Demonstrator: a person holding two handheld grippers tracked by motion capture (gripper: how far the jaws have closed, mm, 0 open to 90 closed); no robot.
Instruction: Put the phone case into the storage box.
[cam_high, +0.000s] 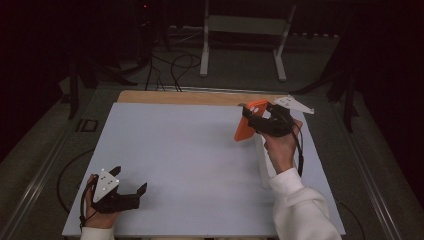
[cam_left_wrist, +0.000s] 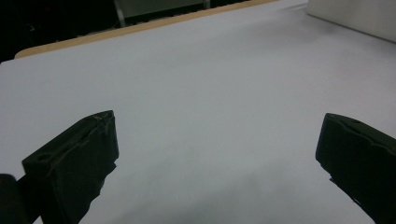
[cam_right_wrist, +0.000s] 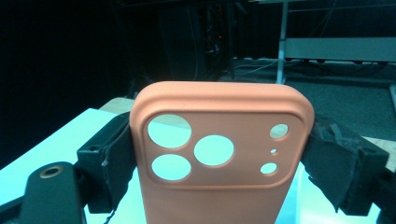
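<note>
Two black jaws of my right gripper (cam_right_wrist: 219, 154) are clamping an orange phone case (cam_right_wrist: 219, 154) by its side edges, holding it upright above the far right part of the white table (cam_high: 190, 165), camera cutouts toward me. My left gripper (cam_high: 131, 181) is resting at the near left corner, its jaws standing wide apart with nothing between them. A white box (cam_left_wrist: 355, 16) is lying near the right hand.
</note>
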